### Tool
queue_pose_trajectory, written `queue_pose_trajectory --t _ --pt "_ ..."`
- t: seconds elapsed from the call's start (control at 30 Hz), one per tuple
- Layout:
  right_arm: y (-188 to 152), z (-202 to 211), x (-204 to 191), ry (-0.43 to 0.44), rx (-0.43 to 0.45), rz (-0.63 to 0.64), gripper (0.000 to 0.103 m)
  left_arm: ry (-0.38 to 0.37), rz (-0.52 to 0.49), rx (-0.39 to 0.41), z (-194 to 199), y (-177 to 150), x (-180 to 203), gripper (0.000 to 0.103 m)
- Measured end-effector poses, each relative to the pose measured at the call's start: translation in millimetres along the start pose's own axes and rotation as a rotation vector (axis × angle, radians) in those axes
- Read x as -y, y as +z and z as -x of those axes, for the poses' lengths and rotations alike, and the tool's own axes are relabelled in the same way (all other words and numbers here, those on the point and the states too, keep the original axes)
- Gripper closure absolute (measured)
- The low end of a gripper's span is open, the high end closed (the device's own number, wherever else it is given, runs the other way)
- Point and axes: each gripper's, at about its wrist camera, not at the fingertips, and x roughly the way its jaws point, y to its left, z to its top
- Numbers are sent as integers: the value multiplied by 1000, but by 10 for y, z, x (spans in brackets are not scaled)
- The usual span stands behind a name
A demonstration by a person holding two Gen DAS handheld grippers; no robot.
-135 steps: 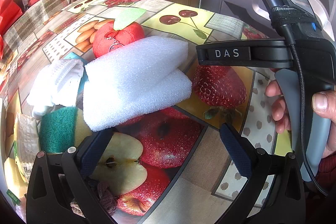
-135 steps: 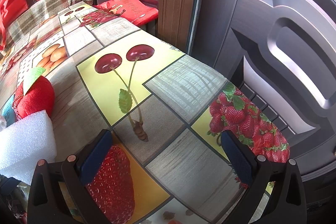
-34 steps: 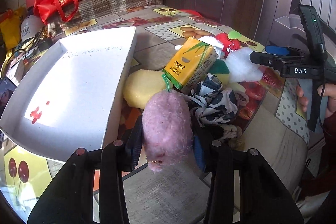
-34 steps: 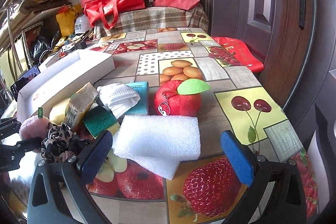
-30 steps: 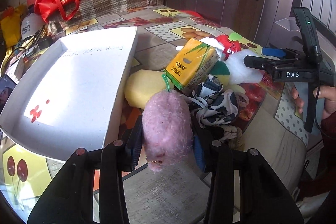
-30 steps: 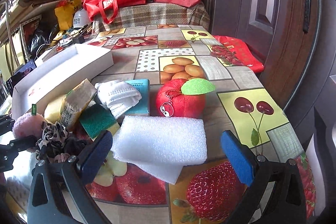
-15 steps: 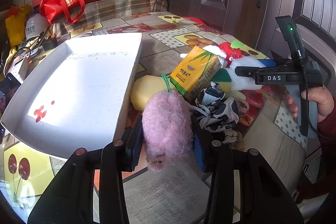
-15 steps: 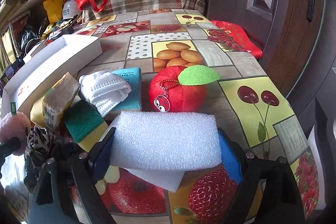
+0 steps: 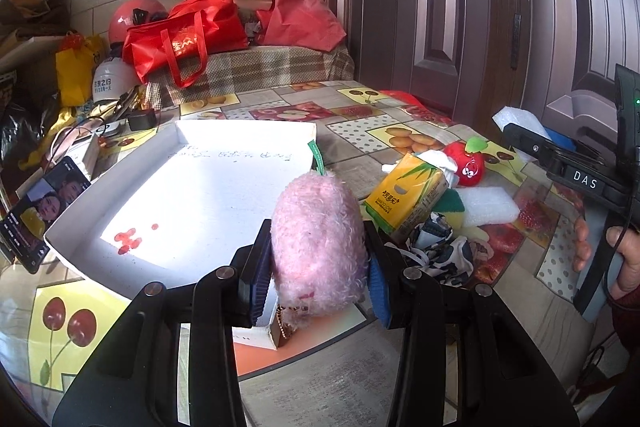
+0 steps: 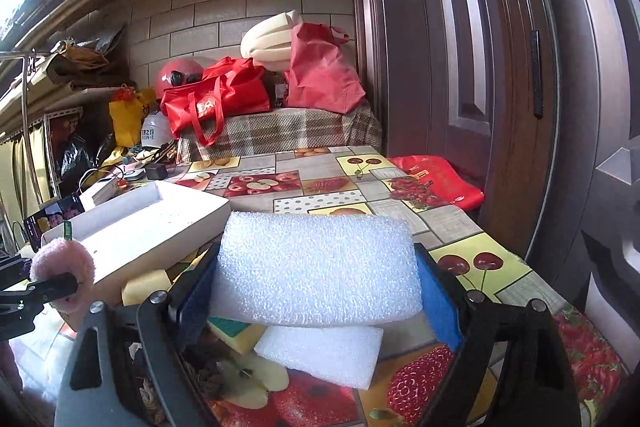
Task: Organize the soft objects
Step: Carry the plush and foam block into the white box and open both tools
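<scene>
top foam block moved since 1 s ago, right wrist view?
Yes. The right gripper is shut on the top foam block, lifted clear of the second foam block, which lies on the table.

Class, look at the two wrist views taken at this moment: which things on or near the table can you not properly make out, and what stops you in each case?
- Handwriting inside the white box, left wrist view: too small to read.
- Underside of the pink plush, left wrist view: hidden by the left gripper.
- Second foam block, right wrist view: partly covered by the held foam block.
- Red apple plush, right wrist view: hidden behind the held foam.
</scene>
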Motion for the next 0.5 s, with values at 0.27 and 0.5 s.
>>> queue_pose_trajectory --t 0.27,0.5 --pt "-8 -9 -362 72 13 20 14 43 23 20 19 -3 -119 62" --pt "-43 -26 -762 153 12 44 14 130 -82 46 -39 5 -208 62"
